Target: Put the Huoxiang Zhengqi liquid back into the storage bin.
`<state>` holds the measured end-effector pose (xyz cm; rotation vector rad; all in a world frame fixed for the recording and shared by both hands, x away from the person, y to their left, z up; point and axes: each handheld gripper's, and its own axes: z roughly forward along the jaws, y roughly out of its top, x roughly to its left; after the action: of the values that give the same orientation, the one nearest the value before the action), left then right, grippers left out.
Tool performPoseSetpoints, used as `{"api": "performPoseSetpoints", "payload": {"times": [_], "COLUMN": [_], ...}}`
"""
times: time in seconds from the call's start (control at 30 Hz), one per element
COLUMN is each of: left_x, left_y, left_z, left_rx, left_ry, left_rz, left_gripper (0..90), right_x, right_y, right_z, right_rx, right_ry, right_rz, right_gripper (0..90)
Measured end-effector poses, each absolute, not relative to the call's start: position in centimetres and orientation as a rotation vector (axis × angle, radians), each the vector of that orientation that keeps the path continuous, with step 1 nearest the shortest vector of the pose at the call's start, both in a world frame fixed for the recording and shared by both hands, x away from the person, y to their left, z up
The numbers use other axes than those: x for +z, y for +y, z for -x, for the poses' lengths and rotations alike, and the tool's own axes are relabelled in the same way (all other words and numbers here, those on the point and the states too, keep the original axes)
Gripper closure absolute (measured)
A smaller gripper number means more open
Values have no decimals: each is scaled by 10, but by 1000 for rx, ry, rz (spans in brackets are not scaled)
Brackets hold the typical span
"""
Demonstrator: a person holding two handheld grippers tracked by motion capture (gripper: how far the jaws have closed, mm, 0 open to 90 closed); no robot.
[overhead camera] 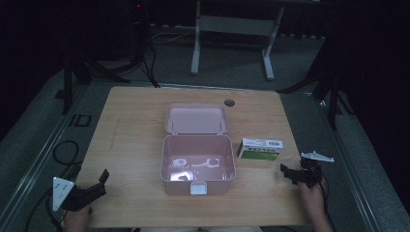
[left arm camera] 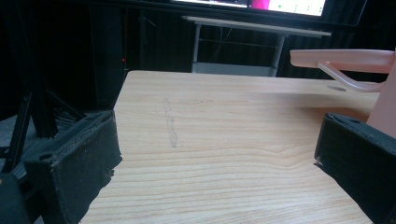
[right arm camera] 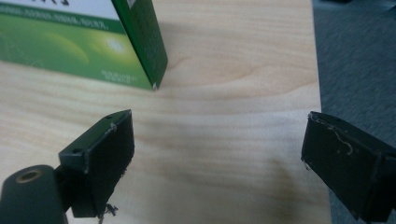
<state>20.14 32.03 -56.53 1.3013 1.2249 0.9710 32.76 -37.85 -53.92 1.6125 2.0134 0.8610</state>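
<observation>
Nothing packed yet: green carton point(overhead camera: 260, 149) right of centre beside open pink box point(overhead camera: 197, 164) (empty-looking); both tools, left tool point(overhead camera: 103, 179) and right tool point(overhead camera: 287, 172), gaping, holding nothing.

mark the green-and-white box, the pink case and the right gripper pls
green-and-white box point(overhead camera: 260, 149): high view, middle of its top face.
pink case point(overhead camera: 197, 189): high view, front wall by the latch.
right gripper point(overhead camera: 285, 172): high view, midway between its open jaw tips.

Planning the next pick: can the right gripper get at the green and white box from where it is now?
Probably yes. The right gripper is open just short of the green and white box, with bare table between them. The pink case stands on the box's other side, off that path.
</observation>
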Motion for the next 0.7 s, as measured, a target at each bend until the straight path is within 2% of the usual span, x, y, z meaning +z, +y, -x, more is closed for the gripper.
{"api": "performPoseSetpoints", "payload": {"times": [0.47,0.5,0.7], "left_x": [-565,-565,-565], "left_y": [321,321,321], "left_z": [-202,-202,-202], "left_rx": [966,966,964], "left_ry": [1226,1227,1226], "left_rz": [-1303,-1303,-1304], "left_gripper": [2,2,2], "right_x": [-521,-520,-513], "right_y": [-384,-384,-378], "right_z": [-336,-337,-340], "right_rx": [587,573,426], "right_ry": [2363,2391,2508], "right_rz": [-1590,-1589,-1515], "right_gripper": [95,156,145]}}
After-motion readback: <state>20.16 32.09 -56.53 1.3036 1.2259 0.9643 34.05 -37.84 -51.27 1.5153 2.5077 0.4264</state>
